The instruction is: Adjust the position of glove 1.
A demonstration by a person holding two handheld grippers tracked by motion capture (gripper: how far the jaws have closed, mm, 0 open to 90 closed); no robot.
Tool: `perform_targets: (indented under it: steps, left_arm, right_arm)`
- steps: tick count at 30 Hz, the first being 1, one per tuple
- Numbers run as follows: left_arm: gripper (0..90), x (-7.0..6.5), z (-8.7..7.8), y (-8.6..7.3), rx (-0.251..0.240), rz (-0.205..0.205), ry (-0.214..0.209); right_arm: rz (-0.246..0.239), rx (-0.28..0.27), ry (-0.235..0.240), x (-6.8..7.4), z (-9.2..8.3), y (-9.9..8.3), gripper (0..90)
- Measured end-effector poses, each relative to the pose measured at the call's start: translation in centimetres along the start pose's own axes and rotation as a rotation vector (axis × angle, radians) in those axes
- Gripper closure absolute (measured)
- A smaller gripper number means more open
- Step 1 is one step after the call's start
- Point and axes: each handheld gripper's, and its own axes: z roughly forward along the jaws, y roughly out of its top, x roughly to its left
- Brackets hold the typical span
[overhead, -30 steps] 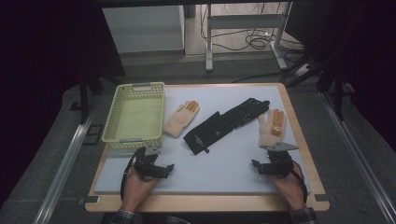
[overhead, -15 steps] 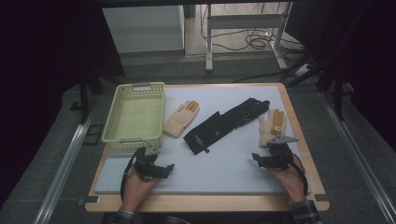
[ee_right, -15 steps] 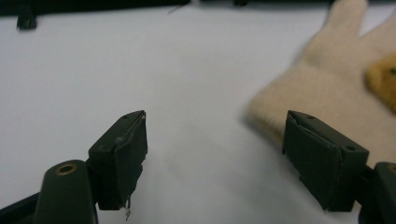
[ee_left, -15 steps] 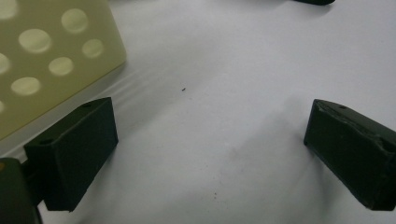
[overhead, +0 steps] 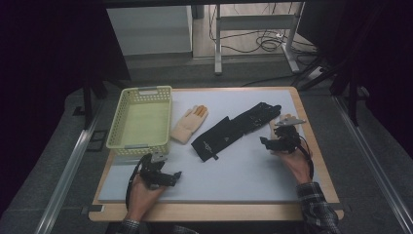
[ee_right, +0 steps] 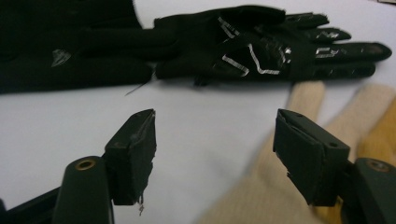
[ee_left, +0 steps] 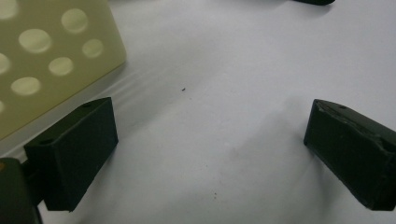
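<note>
My right gripper [overhead: 273,140] is open and hovers low over a beige knit glove [ee_right: 306,105] at the table's right. In the right gripper view, its right jaw is above that glove's fingers and its left jaw above bare table [ee_right: 70,121]. A black glove with white markings [ee_right: 252,46] lies just beyond the jaws, on a long black strip of gloves [overhead: 234,129] mid-table. A second beige glove [overhead: 189,124] lies beside a pale yellow basket [overhead: 141,117]. My left gripper [overhead: 169,176] is open and rests near the front edge, with nothing between its jaws.
The basket's perforated corner [ee_left: 46,56] sits close to my left gripper's left jaw. The table has a grey mat [overhead: 234,170] with a wooden rim [overhead: 214,212]. Metal rails run along both sides of the table, and cables lie on the floor behind.
My right gripper has moved away from the front edge, up over the right beige glove and towards the black glove. The left gripper has stayed put.
</note>
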Motion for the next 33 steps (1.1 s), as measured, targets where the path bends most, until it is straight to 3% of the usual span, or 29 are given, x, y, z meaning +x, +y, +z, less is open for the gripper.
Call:
perform_targets:
  steps: [7, 16, 27, 28, 30, 33]
  left_arm:
    - [2.8, 0.0, 0.0, 0.0, -0.002, -0.002, 0.0]
    - [2.8, 0.0, 0.0, 0.0, 0.0, 0.0, -0.001]
    - [2.8, 0.0, 0.0, 0.0, 0.0, 0.001, -0.001]
    - [2.8, 0.0, 0.0, 0.0, 0.0, 0.001, -0.001]
    - [2.8, 0.0, 0.0, 0.0, 0.002, 0.005, -0.001]
    - [2.8, 0.0, 0.0, 0.0, 0.003, 0.005, -0.002]
  right_arm:
    - [0.021, -0.001, -0.008, -1.1, 2.7, 2.2, 37.4]
    - [-0.003, 0.019, -0.058, -1.5, 5.7, 4.7, 42.8]
    - [0.01, 0.083, -0.085, -2.4, 9.4, 5.1, 45.7]
    - [0.003, 0.102, -0.09, -2.4, 9.8, 5.1, 47.7]
    - [0.036, 0.102, -0.049, -2.7, 10.0, 5.0, 57.7]
    - [0.072, 0.091, -0.012, -2.8, 9.9, 4.9, 78.4]
